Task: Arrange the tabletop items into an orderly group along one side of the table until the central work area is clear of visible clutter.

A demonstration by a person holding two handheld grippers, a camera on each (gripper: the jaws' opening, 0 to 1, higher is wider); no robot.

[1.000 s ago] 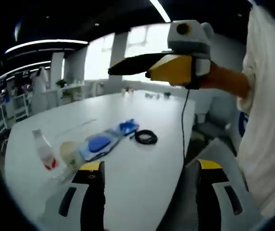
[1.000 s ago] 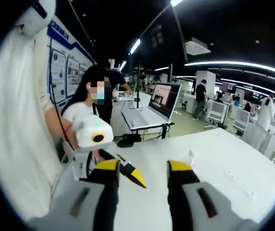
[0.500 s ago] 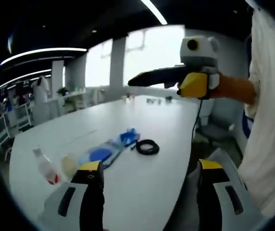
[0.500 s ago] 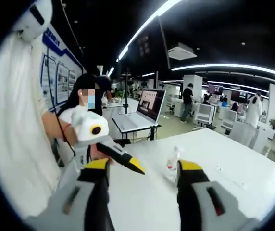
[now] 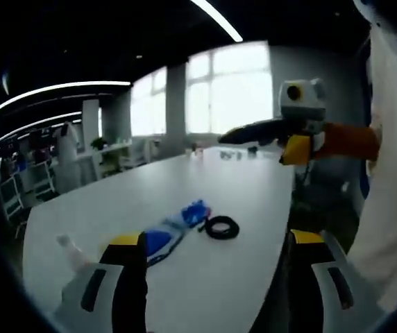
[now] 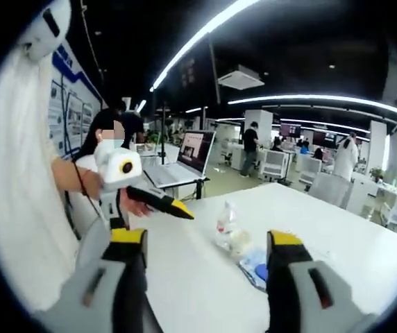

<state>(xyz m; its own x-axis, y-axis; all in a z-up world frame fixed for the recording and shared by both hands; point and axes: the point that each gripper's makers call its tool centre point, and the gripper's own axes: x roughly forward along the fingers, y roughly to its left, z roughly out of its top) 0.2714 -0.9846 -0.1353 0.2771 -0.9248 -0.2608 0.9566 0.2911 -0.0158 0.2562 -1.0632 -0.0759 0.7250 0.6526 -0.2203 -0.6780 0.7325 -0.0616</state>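
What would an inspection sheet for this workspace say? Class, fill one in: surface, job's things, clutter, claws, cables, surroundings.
Surface: white table, mostly bare.
Job's things: clear bottle, blue packet and black ring lie in a loose row, untouched.
Clutter: small items at the table's far end, too small to tell.
Claws: left claw and right claw open, empty, above the table.
Cables: nothing seen.
Surroundings: open office, laptop on stand, people, windows.
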